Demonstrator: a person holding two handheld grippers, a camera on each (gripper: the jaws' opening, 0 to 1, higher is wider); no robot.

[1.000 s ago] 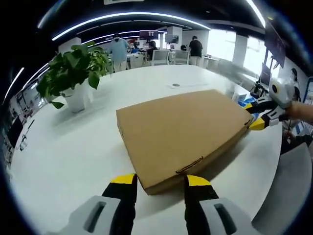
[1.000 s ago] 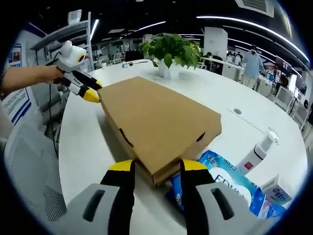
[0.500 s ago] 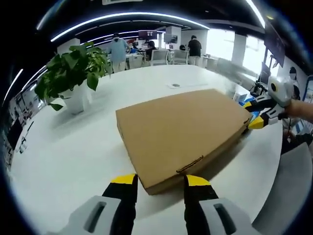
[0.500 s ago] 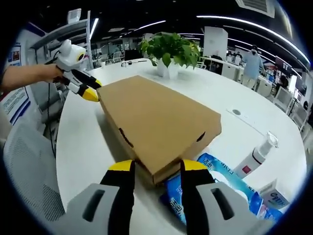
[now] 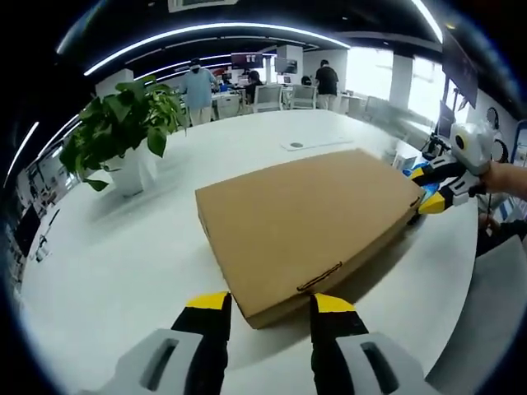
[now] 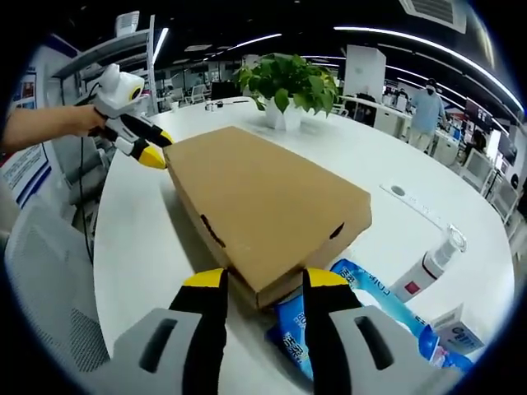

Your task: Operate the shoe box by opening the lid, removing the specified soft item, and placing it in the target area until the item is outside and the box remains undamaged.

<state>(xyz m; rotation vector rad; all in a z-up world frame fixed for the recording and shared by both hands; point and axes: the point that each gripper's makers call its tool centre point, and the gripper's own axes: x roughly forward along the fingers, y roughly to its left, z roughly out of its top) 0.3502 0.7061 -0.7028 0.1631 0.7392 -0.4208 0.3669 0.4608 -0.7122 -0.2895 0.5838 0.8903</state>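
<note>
Shoe box (image 5: 309, 220) mid-table (image 5: 115, 263), potted plant (image 5: 123, 127) behind, tongs at opposite corners.

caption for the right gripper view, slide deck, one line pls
Right gripper open at the near corner of the closed cardboard shoe box; left gripper at its far corner.

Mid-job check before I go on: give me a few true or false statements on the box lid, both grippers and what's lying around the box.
1. The shoe box lid is shut. True.
2. The left gripper holds a soft item. False: its fingers are open and empty, straddling the box's near corner.
3. The right gripper sits at the opposite corner of the box. True.
4. The potted plant stands on top of the box. False: it stands on the white table, apart from the box.
5. A blue packet lies beside the box. True.
</note>
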